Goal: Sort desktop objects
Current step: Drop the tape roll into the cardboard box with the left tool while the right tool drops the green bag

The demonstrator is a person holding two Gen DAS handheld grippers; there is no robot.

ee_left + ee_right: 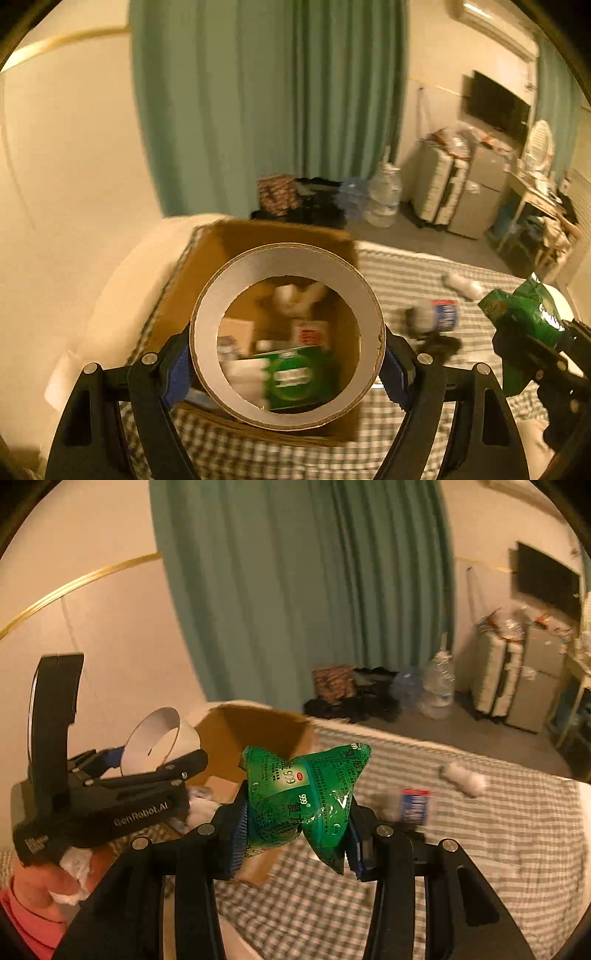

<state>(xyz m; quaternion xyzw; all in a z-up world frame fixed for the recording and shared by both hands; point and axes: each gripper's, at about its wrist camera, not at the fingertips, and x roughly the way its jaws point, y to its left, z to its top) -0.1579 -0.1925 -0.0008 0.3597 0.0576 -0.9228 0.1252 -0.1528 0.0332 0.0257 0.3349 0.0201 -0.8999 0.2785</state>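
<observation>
Cardboard tape ring [287, 332], white-faced: clamped across left gripper [287, 363], over open brown carton [236, 243]. Crumpled green foil pouch [303, 797]: pinched in right gripper [295, 840], right of carton. Advice: centre each above carton before letting go.

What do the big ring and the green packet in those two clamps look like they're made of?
Tape roll: looks like a cardboard core, matte white inside, with a fuzzy brown cut edge; wound tape outside is likely.
Green packet: looks like glossy plastic film, printed, showing shiny glare and creases where it is squeezed.
</observation>
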